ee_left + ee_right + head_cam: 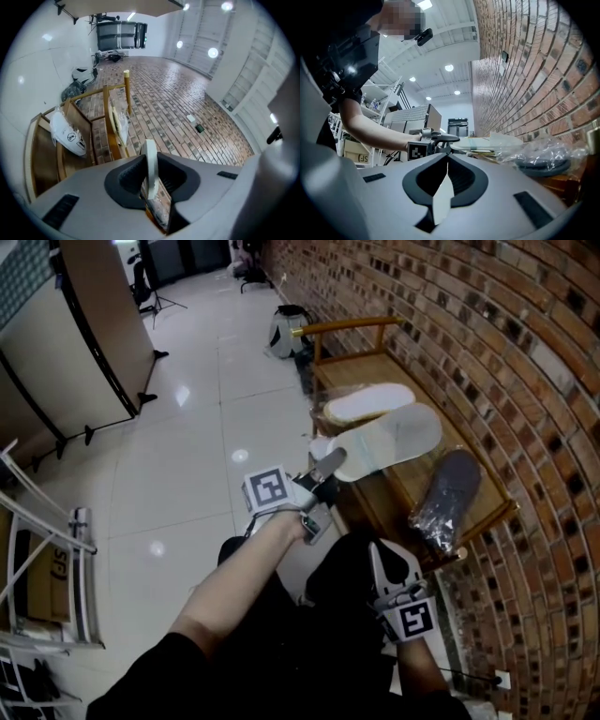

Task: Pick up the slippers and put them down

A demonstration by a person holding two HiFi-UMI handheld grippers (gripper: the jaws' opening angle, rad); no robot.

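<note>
The left gripper [150, 174] has its jaws pinched on the thin edge of a white slipper [151, 152], which stands on edge between the pads in the left gripper view. In the head view that gripper [330, 463] grips one end of the slipper [394, 437], and the rest of the sole reaches out over the wooden chair [398, 498]. Whether the far end touches the seat cannot be told. The right gripper [447, 158] has its jaws pressed together at the tips with nothing between them. In the head view it [394, 563] sits low, just off the chair's near edge and well apart from the held slipper. A second white slipper [368, 401] lies flat on the seat just behind the held one. A dark slipper [448, 495] in a clear bag lies on the seat's near right part, close to the brick wall [506, 352]. The chair stands against that wall on a pale tiled floor [187, 456].
</note>
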